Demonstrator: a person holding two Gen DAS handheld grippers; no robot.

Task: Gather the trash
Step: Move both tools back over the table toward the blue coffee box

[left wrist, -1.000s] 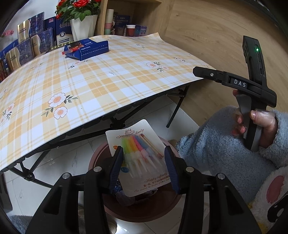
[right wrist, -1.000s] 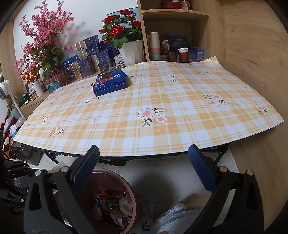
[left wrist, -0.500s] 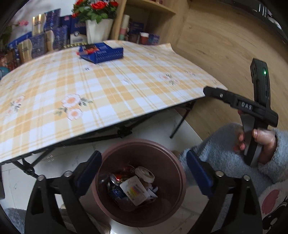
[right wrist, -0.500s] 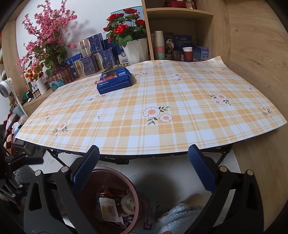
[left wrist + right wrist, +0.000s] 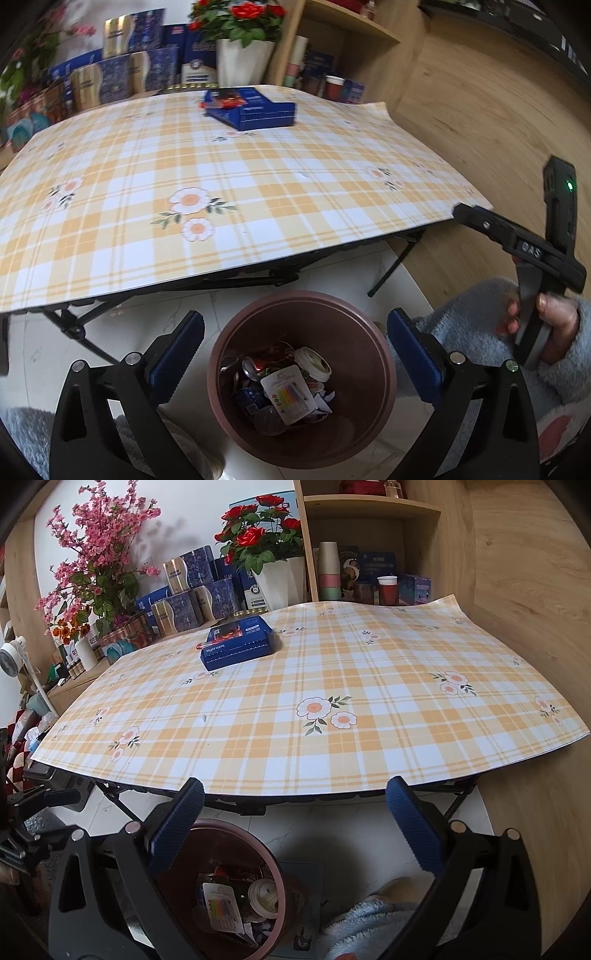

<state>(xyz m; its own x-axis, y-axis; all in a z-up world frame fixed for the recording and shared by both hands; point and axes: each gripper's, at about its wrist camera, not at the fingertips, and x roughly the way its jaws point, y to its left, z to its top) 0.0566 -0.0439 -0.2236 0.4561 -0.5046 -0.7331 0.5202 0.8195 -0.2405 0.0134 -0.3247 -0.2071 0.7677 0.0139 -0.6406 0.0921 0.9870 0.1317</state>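
A brown waste bin [image 5: 384,354] stands on the floor under the table's front edge, holding cans, a tape roll and a white card of coloured candles [image 5: 288,398]. My left gripper [image 5: 295,325] hangs above the bin, its jaws opening wide with nothing between them. The right wrist view shows the same bin [image 5: 280,878] at lower left with the candle card [image 5: 221,908] inside. My right gripper [image 5: 295,788] is open and empty at the table's edge. A blue box [image 5: 255,107] with a red pack on it lies at the table's far side.
The folding table [image 5: 332,701] wears a yellow plaid cloth with flowers. Behind it are boxes, a white pot of red roses [image 5: 277,583], pink blossoms and shelves with cups. A person's hand [image 5: 554,314] in a fluffy blue sleeve grips the right tool's handle. A wooden wall runs along the right.
The left jaws let go of the candle card, which dropped into the bin, and they spread wide. The left view has rolled and shifted a little. The right gripper stayed still.
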